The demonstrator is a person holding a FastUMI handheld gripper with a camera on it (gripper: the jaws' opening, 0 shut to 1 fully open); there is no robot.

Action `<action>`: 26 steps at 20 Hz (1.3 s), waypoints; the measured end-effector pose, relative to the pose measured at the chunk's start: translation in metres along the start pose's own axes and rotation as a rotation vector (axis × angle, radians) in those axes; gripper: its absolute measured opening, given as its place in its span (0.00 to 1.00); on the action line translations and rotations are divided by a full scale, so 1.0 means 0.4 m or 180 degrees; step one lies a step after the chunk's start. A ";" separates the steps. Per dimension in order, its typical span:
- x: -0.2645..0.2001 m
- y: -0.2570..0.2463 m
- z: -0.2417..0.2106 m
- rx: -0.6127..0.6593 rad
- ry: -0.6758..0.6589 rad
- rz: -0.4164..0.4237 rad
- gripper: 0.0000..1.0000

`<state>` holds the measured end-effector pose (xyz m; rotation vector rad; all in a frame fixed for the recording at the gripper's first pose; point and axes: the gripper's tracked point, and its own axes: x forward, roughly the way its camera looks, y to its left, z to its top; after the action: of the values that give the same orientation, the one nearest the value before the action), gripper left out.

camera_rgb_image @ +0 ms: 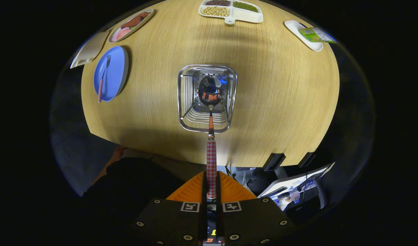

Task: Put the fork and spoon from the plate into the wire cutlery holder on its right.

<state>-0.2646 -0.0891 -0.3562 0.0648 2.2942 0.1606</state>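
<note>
Gripper view looked straight down on a round wooden table [280,102], with the gripper [211,191] closed on the red-and-white checked handle of the spoon [211,164]; both orange fingers [191,191] pressed against the handle from either side, so the gap between them was no wider than the handle itself. The spoon hung bowl-first beyond the fingers, its shiny bowl lying over the open mouth of the wire cutlery holder [186,99], which stood near the middle of the table. Whether the bowl had already dipped below the holder's rim or hung just above it could not be told from this angle. Well to the left of the holder sat the blue plate [118,65], and the fork [104,77], with a matching checked handle, lay on it, not yet moved. Along the far edge stood a divided white dish of beans [244,15], with a tray of food [131,24] to the far left and a white dish carrying a green packet [304,34] to the far right. By my reading, the step in hand was the delivery of the spoon, the first half of the task. The next move seemed to call for lowering the spoon straight down into the holder, keeping it clear of the wire sides, then parting the fingers to let it drop, and afterwards travelling left to the plate for the fork.
</note>
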 end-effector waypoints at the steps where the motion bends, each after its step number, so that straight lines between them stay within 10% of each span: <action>1: -0.002 0.000 0.009 0.0003 0.0034 0.0006 0.10; 10: -0.027 0.020 0.069 -0.0004 0.0102 0.0071 0.15; 18: -0.092 0.023 0.133 0.0203 -0.0751 0.0262 0.27; 23: -0.152 0.062 0.135 0.0247 -0.1200 0.0354 0.75; 26: -0.176 0.092 0.127 0.0267 -0.1378 0.0328 0.86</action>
<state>-0.1801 -0.0546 -0.3327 0.2381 1.8651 0.0924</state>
